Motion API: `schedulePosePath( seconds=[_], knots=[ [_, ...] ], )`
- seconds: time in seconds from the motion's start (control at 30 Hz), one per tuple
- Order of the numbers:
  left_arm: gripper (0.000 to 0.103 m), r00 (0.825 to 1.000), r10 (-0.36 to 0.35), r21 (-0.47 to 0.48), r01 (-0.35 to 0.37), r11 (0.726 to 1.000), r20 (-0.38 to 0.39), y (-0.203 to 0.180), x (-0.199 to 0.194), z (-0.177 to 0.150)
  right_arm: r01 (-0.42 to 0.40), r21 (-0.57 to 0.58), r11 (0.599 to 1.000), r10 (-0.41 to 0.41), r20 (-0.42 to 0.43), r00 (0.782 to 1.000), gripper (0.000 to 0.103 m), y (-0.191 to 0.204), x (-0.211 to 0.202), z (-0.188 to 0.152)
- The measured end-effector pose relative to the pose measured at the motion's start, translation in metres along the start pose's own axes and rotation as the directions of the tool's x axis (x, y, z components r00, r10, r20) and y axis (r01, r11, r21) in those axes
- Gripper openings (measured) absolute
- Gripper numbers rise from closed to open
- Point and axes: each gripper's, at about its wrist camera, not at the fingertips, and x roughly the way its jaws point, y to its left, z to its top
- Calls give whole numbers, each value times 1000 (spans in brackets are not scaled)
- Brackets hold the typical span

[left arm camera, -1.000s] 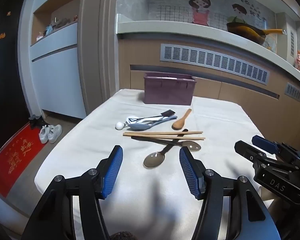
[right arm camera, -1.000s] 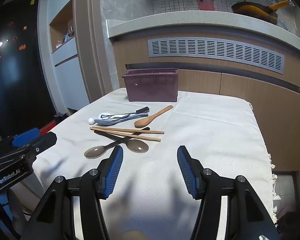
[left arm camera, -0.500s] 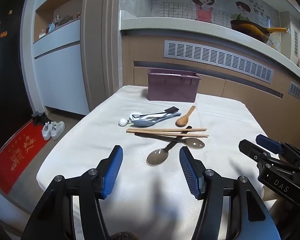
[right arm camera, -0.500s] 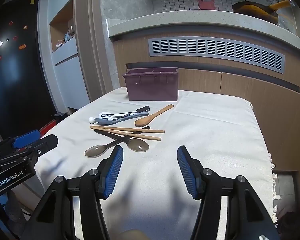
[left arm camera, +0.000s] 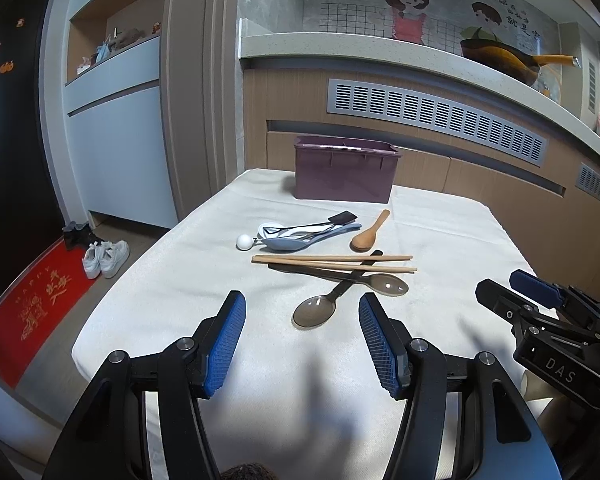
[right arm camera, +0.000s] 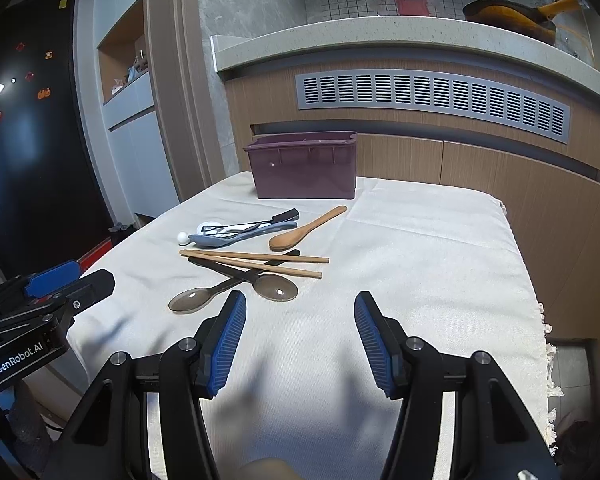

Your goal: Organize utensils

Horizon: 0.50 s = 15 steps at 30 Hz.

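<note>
Left gripper [left arm camera: 300, 308]: my jaws stand wide apart with nothing between them, hovering over the near part of the cloth.
Right gripper [right arm camera: 298, 306]: jaws likewise spread and empty, held beside my left one.
Table [left arm camera: 440, 224]: covered in a white cloth; all the utensils lie in a cluster at 12 o'clock from my left jaws.
Chopsticks [left arm camera: 332, 260]: a wooden pair, lying crosswise on top of the two dark spoons' handles.
Dark spoons [left arm camera: 314, 312]: two translucent ones with crossed handles, bowls nearest me.
Wooden spoon [left arm camera: 370, 226]: at 1 o'clock, just beyond the chopsticks, apart from them.
Blue spoon [left arm camera: 288, 243]: at 11 o'clock, bundled with a white-balled utensil [left arm camera: 243, 242]; I cannot tell what that one is.
Purple bin [left arm camera: 344, 168]: upright at the far edge, 12 o'clock, well apart from the cluster.
</note>
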Motion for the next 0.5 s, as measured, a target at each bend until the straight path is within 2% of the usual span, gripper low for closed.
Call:
schedulePosePath(
  seconds=[0.5],
  knots=[
    [60, 1000, 0, -2, 0, 1000, -5, -2, 0, -4, -2, 4, 1000, 2, -11, 1000, 55, -2, 1, 1]
  ],
)
